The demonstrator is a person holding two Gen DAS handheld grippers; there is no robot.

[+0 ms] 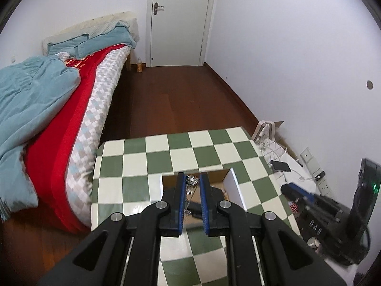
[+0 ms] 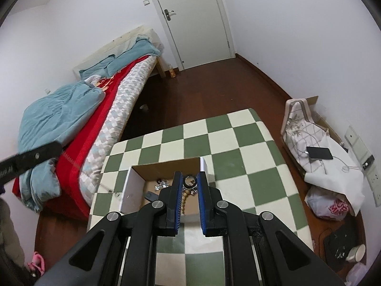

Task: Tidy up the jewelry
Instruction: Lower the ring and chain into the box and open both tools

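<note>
An open cardboard box [image 2: 133, 188] sits on the green-and-white checkered table [image 2: 214, 140] and holds loose silver jewelry [image 2: 161, 184]. My right gripper [image 2: 190, 178] hovers over the box, shut on a silver ring [image 2: 190, 181]; a tan beaded strand [image 2: 184, 199] shows just below it. My left gripper [image 1: 192, 178] looks down into the box [image 1: 234, 186] with its pads nearly together. A thin silver chain [image 2: 76, 165] trails from its blurred tip [image 2: 51, 151] to the table. The right gripper [image 1: 297, 194] appears blurred at the right of the left wrist view.
A bed [image 1: 59, 109] with blue and red bedding runs along the table's left side. A phone [image 2: 319, 153] on a cable lies on a cloth-covered seat at the right, with plastic bags [image 2: 326, 206] below. A closed door [image 1: 178, 19] stands beyond the wooden floor.
</note>
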